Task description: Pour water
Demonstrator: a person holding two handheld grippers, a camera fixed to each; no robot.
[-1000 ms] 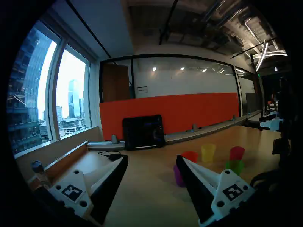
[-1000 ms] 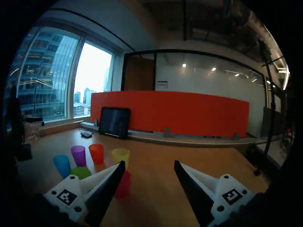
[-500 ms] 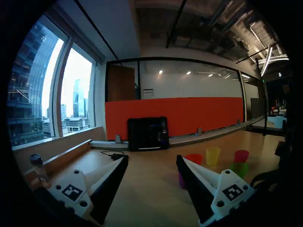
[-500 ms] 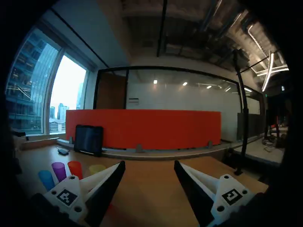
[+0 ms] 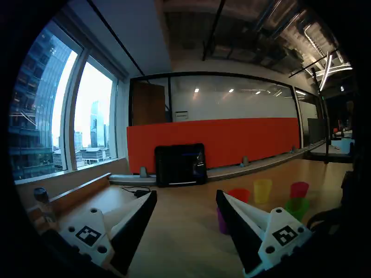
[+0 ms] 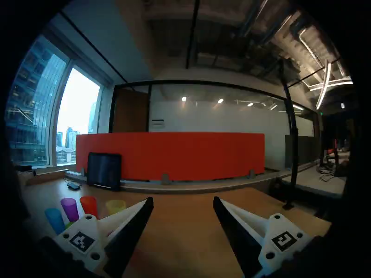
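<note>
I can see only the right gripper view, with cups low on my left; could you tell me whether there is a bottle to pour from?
Observer: Yes, the left gripper view has what looks like a dark-capped bottle at its far left, by the wooden ledge.
Operator: Is the left tool holding anything?
Observer: No, the left tool is open and empty.
Operator: Any cups hidden from me?
Observer: A pink cup stands just behind a green cup.
</note>
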